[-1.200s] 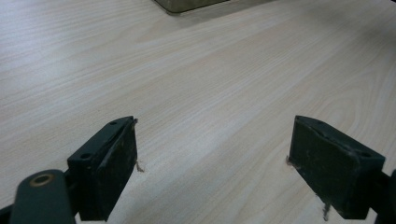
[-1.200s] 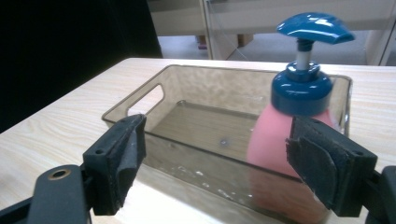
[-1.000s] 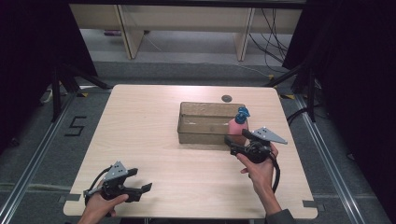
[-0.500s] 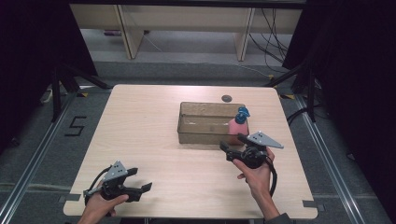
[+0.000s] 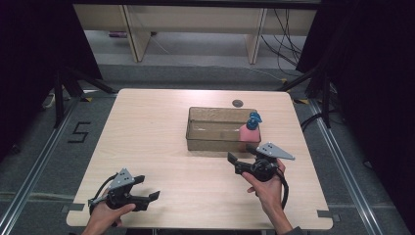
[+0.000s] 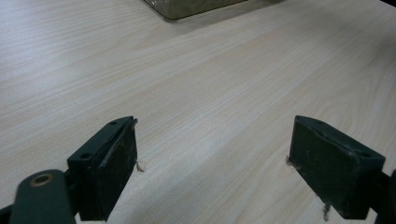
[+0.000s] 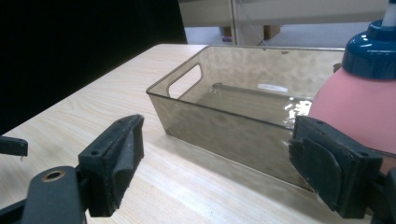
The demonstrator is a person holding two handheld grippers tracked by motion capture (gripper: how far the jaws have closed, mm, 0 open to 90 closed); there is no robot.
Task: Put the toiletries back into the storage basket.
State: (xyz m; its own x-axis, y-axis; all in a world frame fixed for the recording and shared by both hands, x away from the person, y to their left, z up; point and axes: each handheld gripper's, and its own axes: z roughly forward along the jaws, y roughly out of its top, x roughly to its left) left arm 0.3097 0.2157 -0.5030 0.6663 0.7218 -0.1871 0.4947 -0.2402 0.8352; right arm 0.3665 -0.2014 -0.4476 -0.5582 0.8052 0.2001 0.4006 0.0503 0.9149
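The table (image 5: 161, 147) is lit evenly from above, bright, while the room at both sides stays almost black. Shadows are soft and short; a faint one lies under the clear bin (image 5: 215, 142) on its near side. In the right gripper view the bin's bottom (image 7: 280, 105) gives small white glare spots, and its walls look wavy. Both gripper views are a little soft, and the near jaws are slightly blurred. The high view is grainy, with low detail.
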